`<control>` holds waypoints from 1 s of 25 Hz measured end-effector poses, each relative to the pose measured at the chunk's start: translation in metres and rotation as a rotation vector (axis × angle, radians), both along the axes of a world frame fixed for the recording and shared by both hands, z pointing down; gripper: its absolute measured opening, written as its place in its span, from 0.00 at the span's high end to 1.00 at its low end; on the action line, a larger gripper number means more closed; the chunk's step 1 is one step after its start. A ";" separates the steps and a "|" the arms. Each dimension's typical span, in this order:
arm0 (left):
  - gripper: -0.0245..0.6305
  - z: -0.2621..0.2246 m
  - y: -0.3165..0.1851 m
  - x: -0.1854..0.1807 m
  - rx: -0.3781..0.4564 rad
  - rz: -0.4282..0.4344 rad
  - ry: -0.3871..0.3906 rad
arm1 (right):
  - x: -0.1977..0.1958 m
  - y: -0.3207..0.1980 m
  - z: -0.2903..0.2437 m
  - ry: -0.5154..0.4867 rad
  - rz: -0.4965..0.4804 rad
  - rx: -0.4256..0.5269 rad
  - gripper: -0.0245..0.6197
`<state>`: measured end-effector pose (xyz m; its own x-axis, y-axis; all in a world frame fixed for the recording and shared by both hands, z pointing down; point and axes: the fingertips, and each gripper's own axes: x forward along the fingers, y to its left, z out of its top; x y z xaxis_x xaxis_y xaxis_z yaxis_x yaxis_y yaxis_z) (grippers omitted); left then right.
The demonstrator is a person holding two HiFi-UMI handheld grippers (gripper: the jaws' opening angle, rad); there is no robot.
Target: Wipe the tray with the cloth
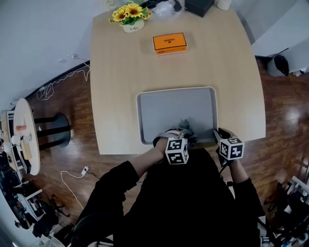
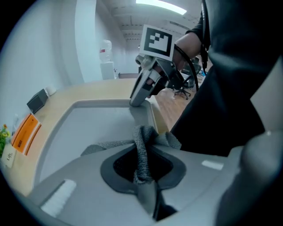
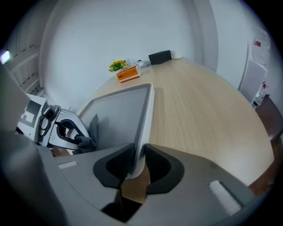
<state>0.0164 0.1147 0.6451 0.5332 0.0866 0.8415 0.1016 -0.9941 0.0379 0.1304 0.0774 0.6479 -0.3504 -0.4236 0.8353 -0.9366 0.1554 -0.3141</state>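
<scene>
A grey tray point(image 1: 149, 103) lies on the wooden table near its front edge. My left gripper point(image 1: 186, 135) is shut on a dark grey cloth point(image 2: 142, 150), which bunches between its jaws and rests on the tray's near part point(image 1: 185, 126). My right gripper point(image 1: 218, 136) is shut on the tray's near right rim point(image 3: 140, 148), with one jaw on either side of the rim. In the right gripper view the left gripper point(image 3: 85, 140) and the cloth point(image 3: 92, 128) show inside the tray point(image 3: 119, 110). In the left gripper view the right gripper point(image 2: 140, 99) stands at the tray's rim point(image 2: 150, 115).
An orange box point(image 1: 169, 43) lies on the table beyond the tray. A pot of yellow flowers point(image 1: 129, 15) and a black box point(image 1: 198, 6) stand at the far edge. A small round side table point(image 1: 23, 135) stands on the wooden floor at the left.
</scene>
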 end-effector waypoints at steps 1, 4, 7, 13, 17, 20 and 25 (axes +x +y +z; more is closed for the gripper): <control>0.94 0.002 -0.003 -0.002 -0.006 0.000 0.003 | -0.001 0.000 0.001 0.001 -0.002 -0.002 0.84; 0.93 0.006 -0.032 -0.006 0.016 -0.018 -0.010 | -0.002 0.002 0.003 0.003 -0.006 -0.011 0.84; 0.93 0.006 -0.089 -0.013 0.058 -0.093 -0.027 | -0.003 0.002 0.003 0.007 -0.004 -0.011 0.84; 0.93 0.002 -0.186 -0.038 0.125 -0.258 -0.061 | -0.004 0.001 0.001 0.019 0.004 -0.001 0.84; 0.93 -0.003 -0.194 -0.045 0.126 -0.342 -0.016 | -0.002 0.000 0.000 0.016 0.018 0.007 0.85; 0.93 -0.003 -0.173 -0.052 0.125 -0.335 -0.027 | -0.001 0.001 0.000 0.015 0.024 0.007 0.85; 0.93 -0.003 -0.093 -0.059 0.019 -0.253 -0.015 | 0.000 0.001 0.000 0.010 0.031 0.006 0.85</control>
<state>-0.0425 0.0215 0.6417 0.5236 -0.0638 0.8495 -0.1506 -0.9884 0.0186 0.1309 0.0788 0.6477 -0.3284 -0.4393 0.8362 -0.9442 0.1282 -0.3035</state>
